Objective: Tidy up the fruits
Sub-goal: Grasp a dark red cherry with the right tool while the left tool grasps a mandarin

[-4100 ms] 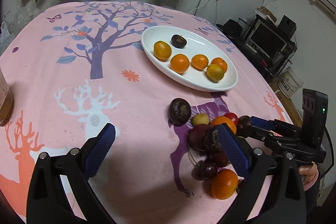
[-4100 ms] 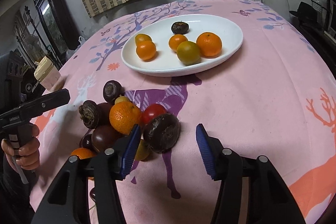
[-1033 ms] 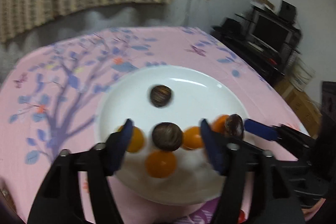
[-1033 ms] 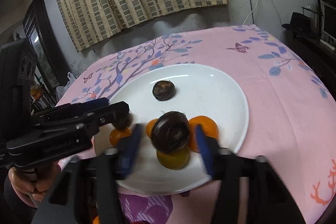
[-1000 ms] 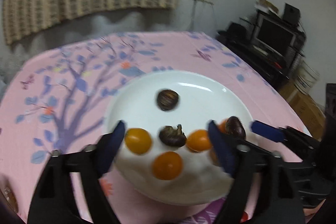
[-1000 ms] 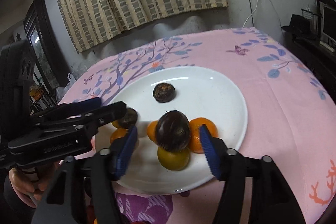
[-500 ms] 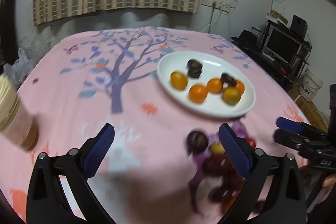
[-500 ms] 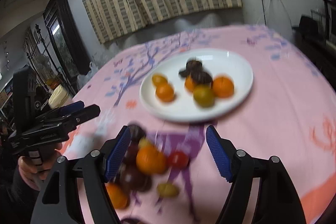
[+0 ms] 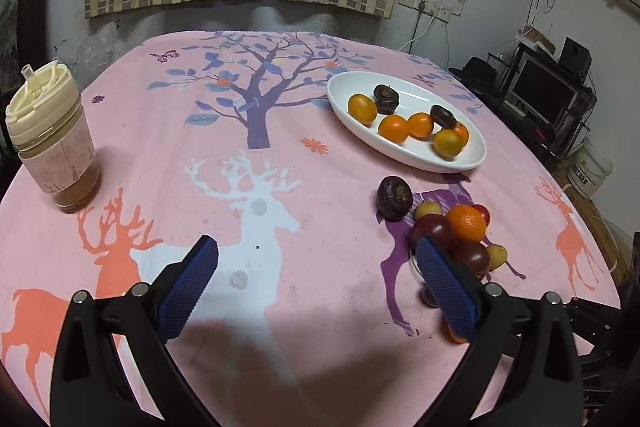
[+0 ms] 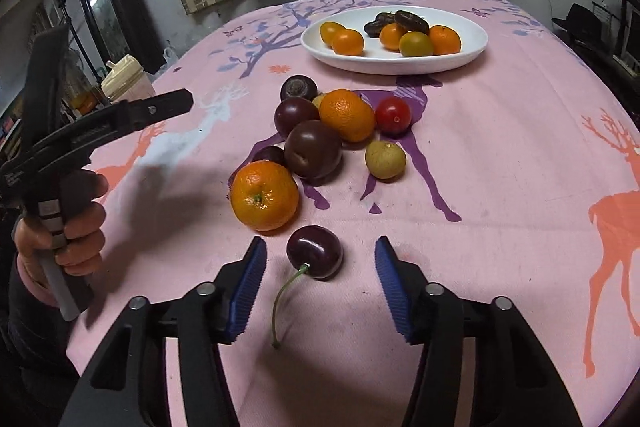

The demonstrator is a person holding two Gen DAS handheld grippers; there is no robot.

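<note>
A white oval plate (image 10: 472,39) at the far side holds several oranges and three dark fruits; it also shows in the left wrist view (image 9: 476,155). A loose pile of fruit lies nearer: two oranges (image 10: 265,195), dark plums (image 10: 313,149), a red tomato (image 10: 393,114), a yellow-green fruit (image 10: 385,159). A dark cherry (image 10: 315,251) with a stem lies just ahead of my right gripper (image 10: 319,277), which is open and empty. My left gripper (image 9: 316,273) is open and empty above bare cloth, left of the pile (image 9: 464,223).
A lidded jar of brown drink (image 9: 52,143) stands at the table's left edge. The pink tablecloth (image 9: 248,195) has deer and tree prints. A monitor and shelves (image 9: 548,95) stand beyond the right edge.
Both grippers let go of a dark fruit on the plate and pulled back toward the near side. The right one came down low behind the cherry.
</note>
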